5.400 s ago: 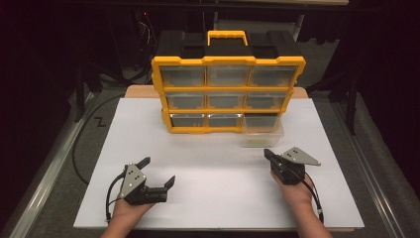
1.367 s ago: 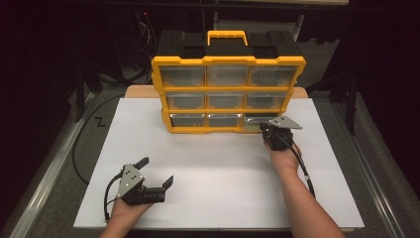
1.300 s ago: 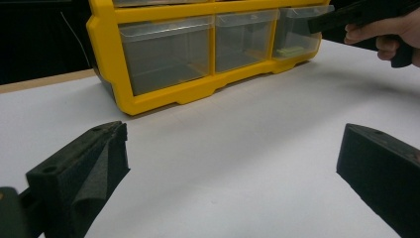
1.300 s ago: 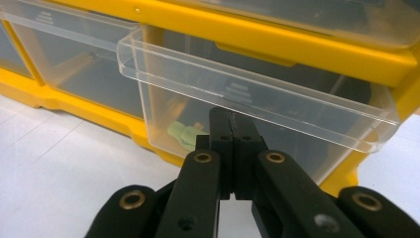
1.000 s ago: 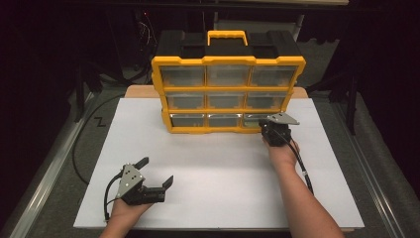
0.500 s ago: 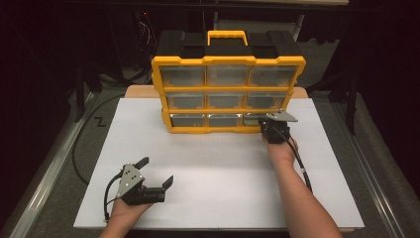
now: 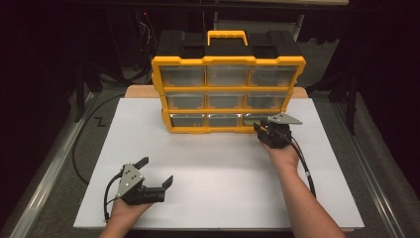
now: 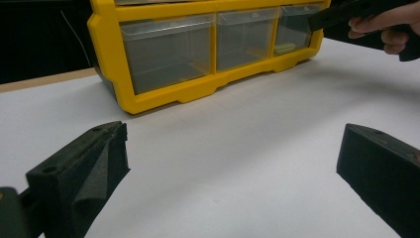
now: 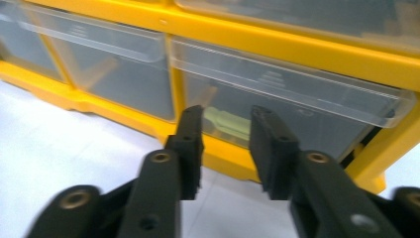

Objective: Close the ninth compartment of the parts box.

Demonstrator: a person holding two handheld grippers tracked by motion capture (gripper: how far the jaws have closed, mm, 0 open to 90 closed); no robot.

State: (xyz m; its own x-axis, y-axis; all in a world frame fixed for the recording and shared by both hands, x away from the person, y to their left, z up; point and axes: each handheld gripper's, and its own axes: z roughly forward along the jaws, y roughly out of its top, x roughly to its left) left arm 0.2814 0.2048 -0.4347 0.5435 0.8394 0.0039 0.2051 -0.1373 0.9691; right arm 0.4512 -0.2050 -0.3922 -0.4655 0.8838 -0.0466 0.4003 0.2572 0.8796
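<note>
Bottom-right drawer (image 9: 292,106) of organizer (image 7: 228,89) nr table's far edge: right gripper (image 9: 225,148), jaws just parting, nothing between, seems done w/ it; left gripper (image 7: 157,172) wide, idle.

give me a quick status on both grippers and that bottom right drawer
Right gripper at bottom right drawer, jaws just opening, nothing between. Left gripper open, on the table. Nothing in the way.

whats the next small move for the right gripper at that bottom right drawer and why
Probably draw the right gripper straight back. The bottom right drawer sits almost flush in the yellow organizer, a pale green item inside, and the jaws, which have just been opening, stand slightly apart with nothing between them. The left gripper rests open, far off.
</note>
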